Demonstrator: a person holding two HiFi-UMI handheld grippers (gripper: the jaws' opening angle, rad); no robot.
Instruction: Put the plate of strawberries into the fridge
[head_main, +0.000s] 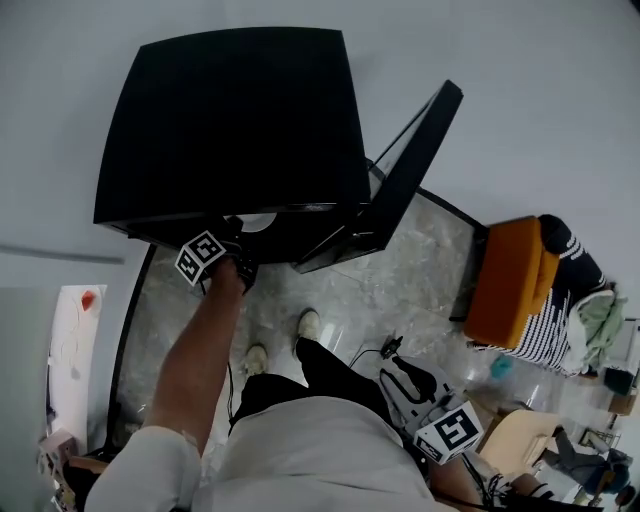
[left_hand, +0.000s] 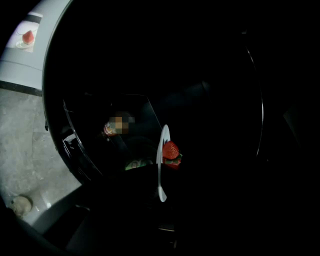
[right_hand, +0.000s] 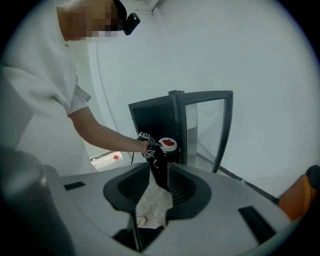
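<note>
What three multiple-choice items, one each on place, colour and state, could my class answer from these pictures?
1. Where is the plate of strawberries?
A. on the floor
B. in the left gripper, at the fridge's open front
C. on the orange seat

2. What colour is the fridge?
A. black
B. white
C. orange

3. How does the fridge door stand?
A. shut
B. taken off
C. swung open

Answers:
1 B: the right gripper view shows the left jaws holding the plate at the opening.
2 A: its top and sides are black.
3 C: the door stands out from the cabinet at an angle.
</note>
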